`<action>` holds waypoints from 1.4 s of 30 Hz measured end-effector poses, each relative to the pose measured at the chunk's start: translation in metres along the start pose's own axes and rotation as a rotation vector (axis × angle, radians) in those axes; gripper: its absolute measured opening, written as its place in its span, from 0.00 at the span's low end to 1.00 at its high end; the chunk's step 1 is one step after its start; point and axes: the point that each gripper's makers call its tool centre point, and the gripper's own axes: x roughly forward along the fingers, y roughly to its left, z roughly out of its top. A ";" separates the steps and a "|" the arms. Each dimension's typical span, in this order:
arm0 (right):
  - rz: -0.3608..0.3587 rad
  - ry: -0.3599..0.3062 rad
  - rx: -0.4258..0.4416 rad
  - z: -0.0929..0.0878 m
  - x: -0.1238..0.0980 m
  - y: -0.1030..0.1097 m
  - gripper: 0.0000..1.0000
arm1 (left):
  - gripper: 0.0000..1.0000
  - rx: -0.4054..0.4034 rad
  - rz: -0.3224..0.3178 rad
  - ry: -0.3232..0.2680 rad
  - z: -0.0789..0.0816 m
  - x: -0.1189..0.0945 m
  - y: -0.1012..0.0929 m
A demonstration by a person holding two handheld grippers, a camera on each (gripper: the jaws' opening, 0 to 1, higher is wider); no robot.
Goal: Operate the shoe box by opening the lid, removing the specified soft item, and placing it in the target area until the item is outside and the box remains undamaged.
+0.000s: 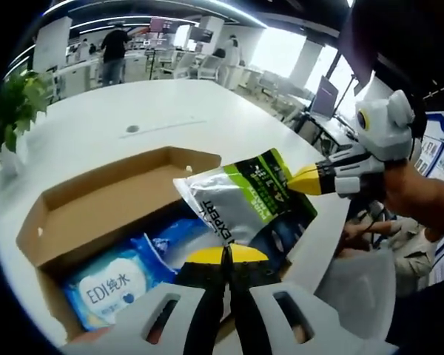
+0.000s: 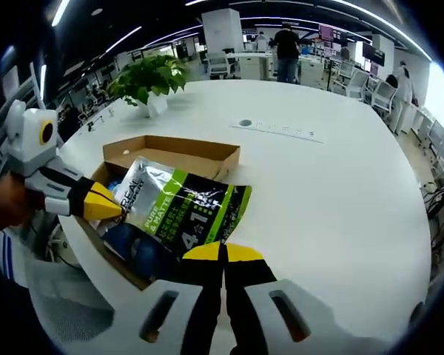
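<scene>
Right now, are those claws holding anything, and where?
Yes: both grippers, left and right, pinch the pouch by opposite edges, above the box.

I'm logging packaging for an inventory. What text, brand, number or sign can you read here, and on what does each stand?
"EDI纯水": blue wipes pack in the shoe box.
"EXPERT": grey-and-green pouch, held by both grippers; its other words are blurred there.
"4:1" and "PURE & MATTE" (roughly): same pouch in the right gripper view; its smaller print is unreadable.
Wall posters: too blurred.
</scene>
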 end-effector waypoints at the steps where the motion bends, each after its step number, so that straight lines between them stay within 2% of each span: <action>1: -0.004 -0.001 0.001 -0.001 -0.001 -0.003 0.00 | 0.00 0.005 -0.002 0.000 0.001 0.002 -0.002; 20: -0.068 -0.011 0.041 -0.012 -0.018 -0.071 0.00 | 0.00 0.055 -0.058 0.033 0.020 0.054 -0.048; 30: -0.086 -0.012 0.054 -0.016 -0.017 -0.095 0.00 | 0.00 0.074 -0.067 0.059 0.024 0.079 -0.056; 42: -0.086 0.003 0.065 -0.025 -0.004 -0.114 0.00 | 0.00 0.101 -0.054 0.094 0.022 0.102 -0.060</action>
